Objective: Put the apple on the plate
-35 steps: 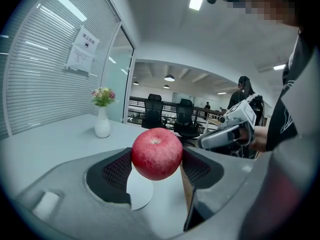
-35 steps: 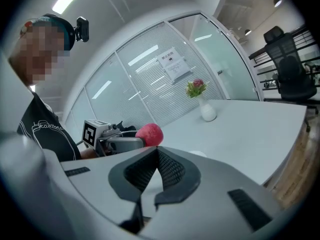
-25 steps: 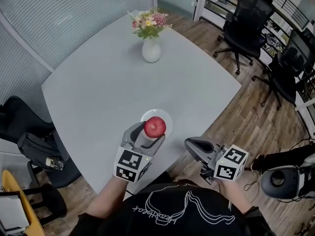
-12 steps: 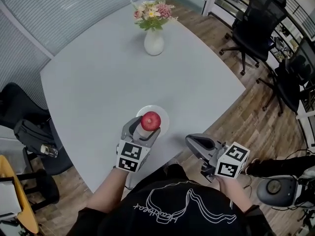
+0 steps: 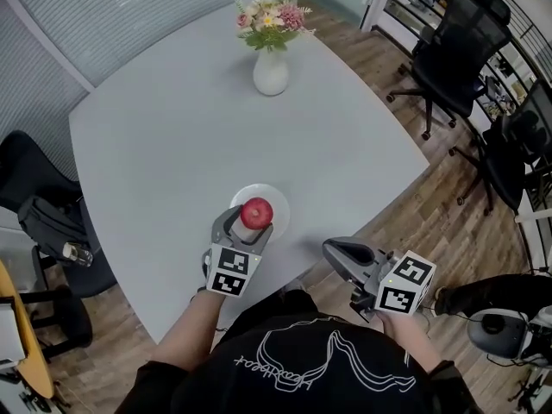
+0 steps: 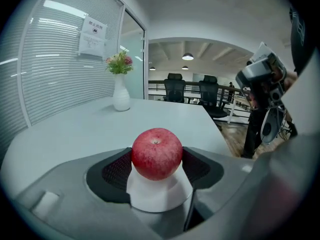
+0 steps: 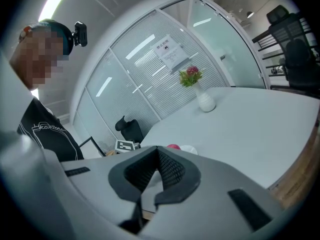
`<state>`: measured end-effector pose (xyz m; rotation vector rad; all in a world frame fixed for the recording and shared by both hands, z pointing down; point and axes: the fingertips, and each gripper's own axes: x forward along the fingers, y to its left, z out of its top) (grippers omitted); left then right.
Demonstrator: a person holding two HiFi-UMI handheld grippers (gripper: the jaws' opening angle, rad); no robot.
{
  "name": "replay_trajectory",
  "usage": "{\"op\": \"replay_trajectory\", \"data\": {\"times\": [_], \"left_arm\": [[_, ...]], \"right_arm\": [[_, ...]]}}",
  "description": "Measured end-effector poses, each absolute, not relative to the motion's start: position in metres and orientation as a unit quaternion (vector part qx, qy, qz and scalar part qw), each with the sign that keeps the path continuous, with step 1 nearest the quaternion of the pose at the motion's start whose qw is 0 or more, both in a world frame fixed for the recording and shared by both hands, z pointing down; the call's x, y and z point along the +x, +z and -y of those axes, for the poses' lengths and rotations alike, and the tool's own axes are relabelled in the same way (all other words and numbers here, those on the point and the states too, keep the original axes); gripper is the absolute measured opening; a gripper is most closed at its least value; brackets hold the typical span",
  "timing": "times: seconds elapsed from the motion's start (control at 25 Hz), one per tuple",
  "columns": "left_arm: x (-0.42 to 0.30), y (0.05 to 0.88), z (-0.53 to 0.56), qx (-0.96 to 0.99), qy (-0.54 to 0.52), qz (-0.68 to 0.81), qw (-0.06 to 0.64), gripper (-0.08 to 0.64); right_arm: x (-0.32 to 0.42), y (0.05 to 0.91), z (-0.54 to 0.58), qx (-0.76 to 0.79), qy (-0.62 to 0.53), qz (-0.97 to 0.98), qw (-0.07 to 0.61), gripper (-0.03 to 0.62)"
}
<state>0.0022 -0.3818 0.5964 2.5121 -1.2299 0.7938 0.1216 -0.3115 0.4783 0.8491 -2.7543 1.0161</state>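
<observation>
Over the plate (image 5: 278, 205), my left gripper (image 5: 255, 222) clamps the apple (image 5: 256, 212); right gripper (image 5: 334, 249) sits closed, empty. Opening too high could roll it off.

Bright, even ceiling light, soft shadows; both gripper views show fisheye curvature with dark corners.

Place: an office meeting corner
Table: big pale grey table (image 5: 172, 136), flower vase (image 5: 270, 74) at its far edge
Walls: blinds (image 5: 121, 11) behind glass, far left
Seating: black swivel chairs (image 5: 453, 41), far right
</observation>
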Motion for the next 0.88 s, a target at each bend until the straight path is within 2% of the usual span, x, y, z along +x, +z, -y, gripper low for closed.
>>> {"op": "replay_trajectory", "data": {"times": [0.68, 0.88], "left_arm": [[0.006, 0.617, 0.386, 0.852, 0.283, 0.433, 0.086, 0.322], [0.006, 0.621, 0.384, 0.853, 0.282, 0.428, 0.097, 0.324]], "right_arm": [[0.123, 0.497, 0.309, 0.252, 0.357, 0.898, 0.056, 0.009], [0.124, 0.501, 0.309, 0.25, 0.352, 0.9, 0.069, 0.009]]}}
